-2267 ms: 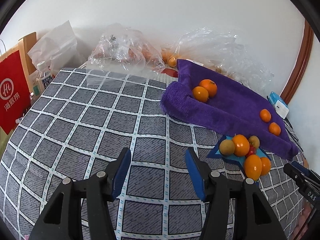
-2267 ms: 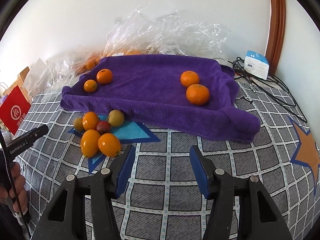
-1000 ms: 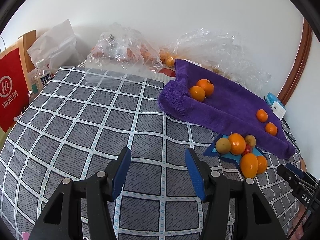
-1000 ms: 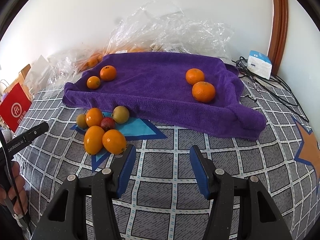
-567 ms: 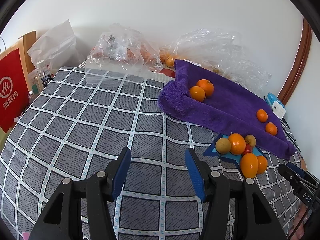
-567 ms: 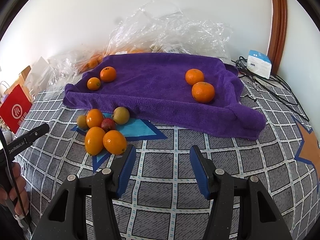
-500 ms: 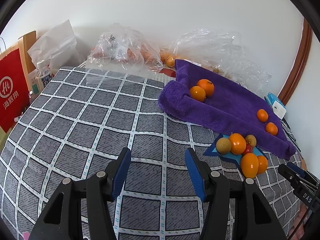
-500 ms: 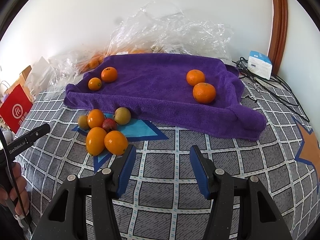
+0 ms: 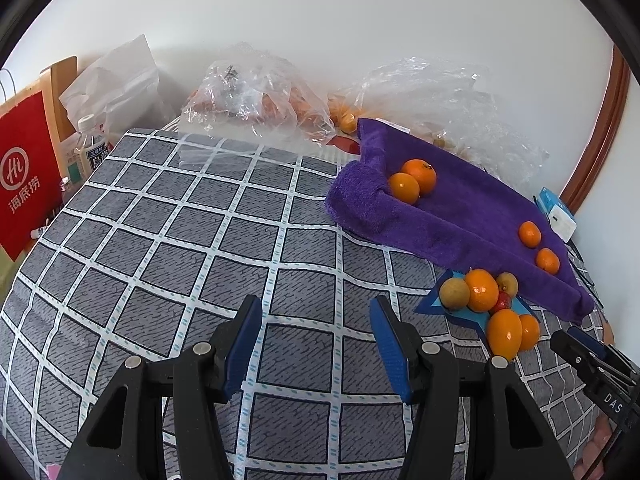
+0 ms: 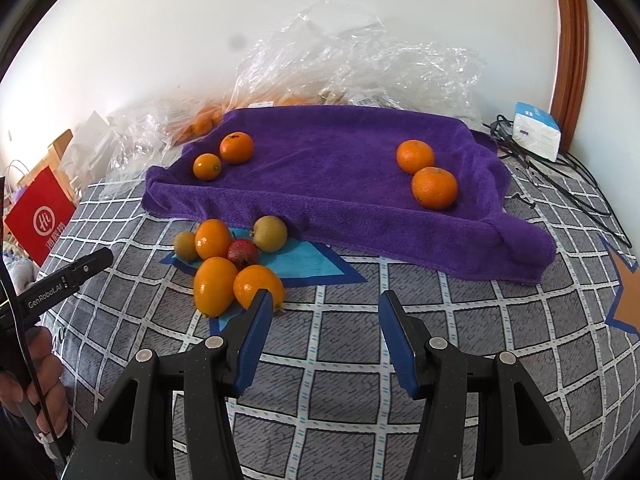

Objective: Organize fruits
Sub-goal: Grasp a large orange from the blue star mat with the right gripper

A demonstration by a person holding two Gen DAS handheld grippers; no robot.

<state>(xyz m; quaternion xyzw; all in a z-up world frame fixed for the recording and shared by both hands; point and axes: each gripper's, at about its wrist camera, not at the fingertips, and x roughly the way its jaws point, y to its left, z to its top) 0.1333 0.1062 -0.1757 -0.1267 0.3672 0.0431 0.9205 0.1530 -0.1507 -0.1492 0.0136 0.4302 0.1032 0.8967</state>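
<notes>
A purple towel (image 10: 340, 176) lies on a grey checked cloth and holds two mandarins at its left (image 10: 236, 147) and two at its right (image 10: 434, 187). In front of it a pile of fruit (image 10: 224, 264) sits on a blue star patch: several oranges, two brown-green fruits and a small red one. My right gripper (image 10: 324, 312) is open and empty, its left finger just beside the nearest orange (image 10: 256, 286). My left gripper (image 9: 316, 320) is open and empty over bare cloth, left of the pile (image 9: 488, 304) and the towel (image 9: 460, 212).
Clear plastic bags (image 10: 360, 72) with more fruit lie behind the towel by the wall. A red paper bag (image 9: 24, 172) and a bottle (image 9: 90, 144) stand at the left edge. A white-blue box (image 10: 536, 130) and black cables (image 10: 580, 184) lie at the right.
My right gripper has moved a little forward and left, so the fruit pile now sits close to its left finger. My left gripper has barely moved.
</notes>
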